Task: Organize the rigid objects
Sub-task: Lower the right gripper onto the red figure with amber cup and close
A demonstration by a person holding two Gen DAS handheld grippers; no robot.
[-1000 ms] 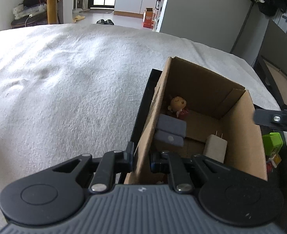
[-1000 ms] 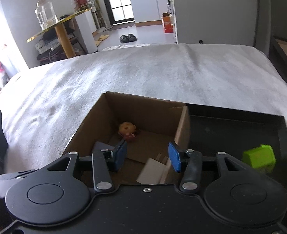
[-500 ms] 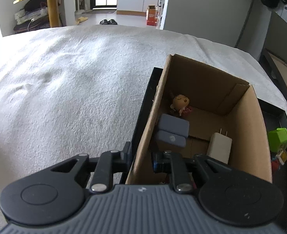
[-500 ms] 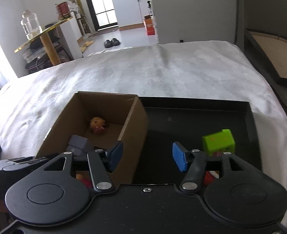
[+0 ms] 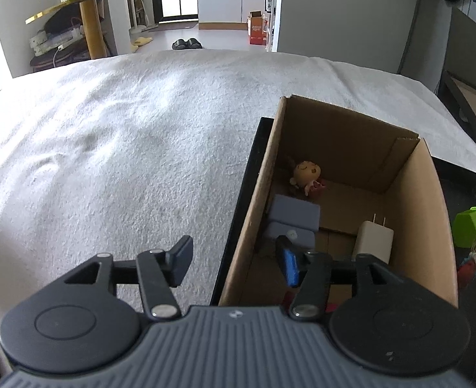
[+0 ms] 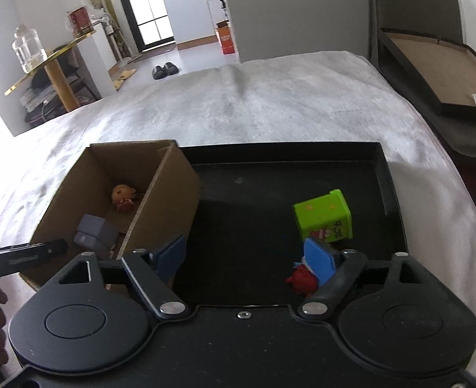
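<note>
With both jaws just opening and empty, the left tool point(image 5: 234, 263) is straddling the cardboard box point(image 5: 432, 226) wall unclamped, while the right tool point(image 6: 247, 255) is spreading toward the red figure point(image 6: 302, 283) awaiting boxing.

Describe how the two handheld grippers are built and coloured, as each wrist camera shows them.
The left gripper has a ribbed grey body, two round black housings, black linkage arms with silver pivot screws, and black fingers carrying blue pads. The right gripper has a smooth black body, matching round housings and silver screws, and blue pads on black fingers. No cables or sleeves show.

Red toy point(image 6: 302, 281) half-hidden (behind pad)
</note>
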